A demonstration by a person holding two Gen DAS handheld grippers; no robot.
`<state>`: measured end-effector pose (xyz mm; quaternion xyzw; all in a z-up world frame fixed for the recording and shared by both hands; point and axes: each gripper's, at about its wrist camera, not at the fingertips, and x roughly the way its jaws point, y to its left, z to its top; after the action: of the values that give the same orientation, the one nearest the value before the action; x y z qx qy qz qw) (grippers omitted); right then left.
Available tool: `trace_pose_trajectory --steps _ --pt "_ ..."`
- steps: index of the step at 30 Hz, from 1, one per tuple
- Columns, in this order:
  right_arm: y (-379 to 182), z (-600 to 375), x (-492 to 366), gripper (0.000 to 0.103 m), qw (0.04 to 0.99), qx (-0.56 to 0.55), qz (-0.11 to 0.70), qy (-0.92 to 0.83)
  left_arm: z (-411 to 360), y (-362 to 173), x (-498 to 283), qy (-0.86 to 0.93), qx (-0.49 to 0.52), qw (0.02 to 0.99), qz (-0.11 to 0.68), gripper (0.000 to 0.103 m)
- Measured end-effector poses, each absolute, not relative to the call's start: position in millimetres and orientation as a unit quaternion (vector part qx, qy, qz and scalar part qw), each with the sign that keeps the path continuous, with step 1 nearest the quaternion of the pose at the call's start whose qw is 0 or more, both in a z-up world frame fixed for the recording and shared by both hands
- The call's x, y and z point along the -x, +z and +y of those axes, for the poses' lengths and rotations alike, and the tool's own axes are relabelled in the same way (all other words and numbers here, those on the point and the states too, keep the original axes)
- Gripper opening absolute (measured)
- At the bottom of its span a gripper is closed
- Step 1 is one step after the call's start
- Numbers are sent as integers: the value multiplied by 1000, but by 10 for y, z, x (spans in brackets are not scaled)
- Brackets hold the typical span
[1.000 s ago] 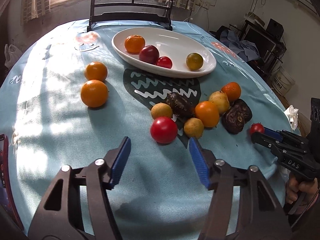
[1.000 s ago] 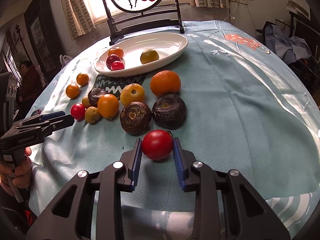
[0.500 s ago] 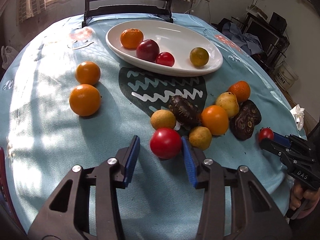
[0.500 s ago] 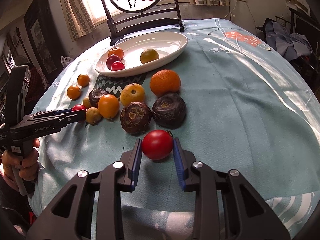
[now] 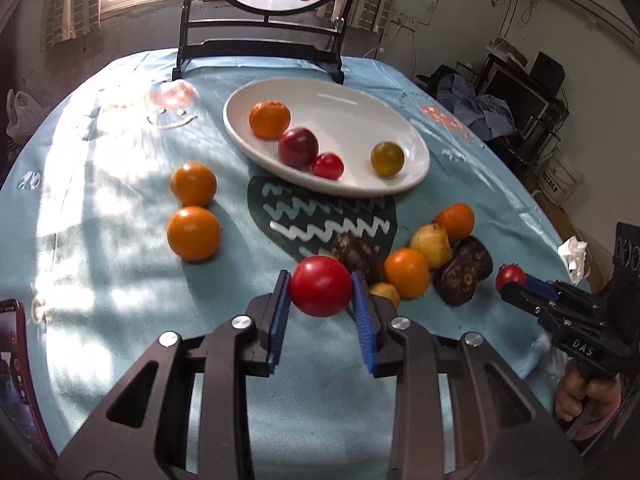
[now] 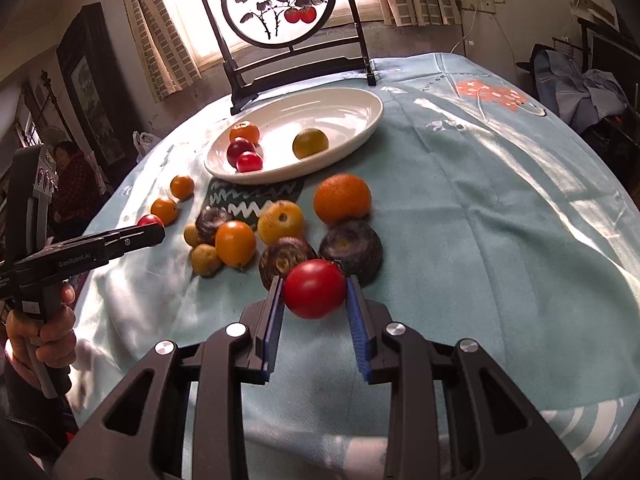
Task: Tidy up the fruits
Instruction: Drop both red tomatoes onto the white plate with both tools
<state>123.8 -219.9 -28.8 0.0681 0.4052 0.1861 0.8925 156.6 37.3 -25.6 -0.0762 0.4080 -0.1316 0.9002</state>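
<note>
Left wrist view: left hand-held gripper [image 5: 321, 292] has just closed its jaws onto a red tomato [image 5: 321, 286] — blue pads [image 5: 280, 312] press both sides, and the fruit looks raised off the tabletop [image 5: 100, 280], though contact underneath cannot be told for sure. Far right in the same view, the right hand-held gripper [image 5: 516, 280] pinches a second red tomato [image 5: 510, 276], with a hand [image 5: 582, 394] on its grip.

Right wrist view: that second tomato [image 6: 315, 289] sits clamped between the narrowly set blue pads [image 6: 354, 312], in front of two dark wrinkled fruits [image 6: 352, 246]. Left hand-held gripper shows at the left edge [image 6: 154, 230], first tomato [image 6: 150, 221] just peeking past its tip.

White oval plate [image 5: 416, 168] sits farther back on the blue cloth, near a dark wooden screen stand [image 5: 260, 44]. Plate holds an orange mandarin [image 5: 269, 119], a dark red plum-like fruit [image 5: 298, 148], a small red tomato [image 5: 327, 166] and a greenish-yellow round fruit [image 5: 387, 159].

Loose on the tabletop — two oranges [image 5: 193, 233] at the left, well apart from the plate. A cluster sits right of the left gripper: an orange fruit [image 5: 407, 273], a yellow pear-like fruit [image 5: 431, 245], a mandarin [image 5: 455, 222], dark fruits, and a small yellow one partly hidden behind the right finger.
</note>
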Motion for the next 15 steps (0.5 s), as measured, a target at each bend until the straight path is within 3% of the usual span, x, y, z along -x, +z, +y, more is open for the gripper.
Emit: trace_pose_trajectory --steps 8,15 --pt "215 -1988 -2221 31 897 -101 370 222 63 193 -2486 -139 85 911 378 31" --pt "-87 -1907 -3093 31 875 -85 425 214 -233 -98 -3129 -111 49 898 423 31"
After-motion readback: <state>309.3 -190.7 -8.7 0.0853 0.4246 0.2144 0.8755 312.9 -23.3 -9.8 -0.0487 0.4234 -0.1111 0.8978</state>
